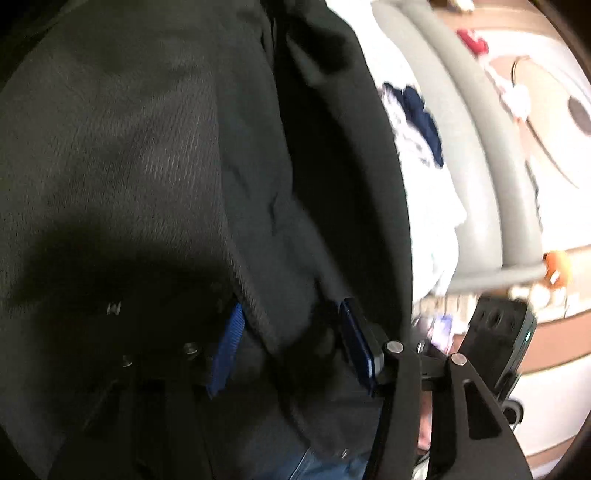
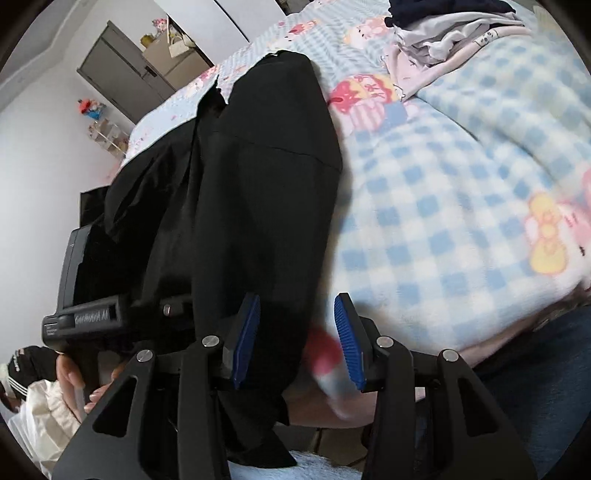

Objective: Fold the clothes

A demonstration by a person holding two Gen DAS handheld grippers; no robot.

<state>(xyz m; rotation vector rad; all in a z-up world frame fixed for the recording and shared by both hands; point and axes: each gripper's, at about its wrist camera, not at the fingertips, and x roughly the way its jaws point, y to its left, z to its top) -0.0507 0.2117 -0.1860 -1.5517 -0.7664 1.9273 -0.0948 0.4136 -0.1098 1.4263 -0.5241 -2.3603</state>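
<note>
A black garment [image 1: 147,147] fills most of the left wrist view and hangs in folds over my left gripper [image 1: 291,347]. Its blue pads [image 1: 225,350] stand well apart, with cloth lying loosely between them. In the right wrist view the same black garment [image 2: 266,184] runs from the bed down across my right gripper [image 2: 297,341]. That gripper is open: the cloth covers the gap beside the left pad [image 2: 245,339], and the right pad stands free of it. A hand [image 2: 70,373] holds the left gripper body [image 2: 92,306] under the cloth.
A blue-and-white checked blanket [image 2: 424,203] with cartoon prints covers the bed. A pile of white and navy clothes [image 2: 443,33] lies at its far end. A grey cabinet [image 2: 122,74] stands by the wall. The person's jeans [image 2: 535,387] are at the lower right.
</note>
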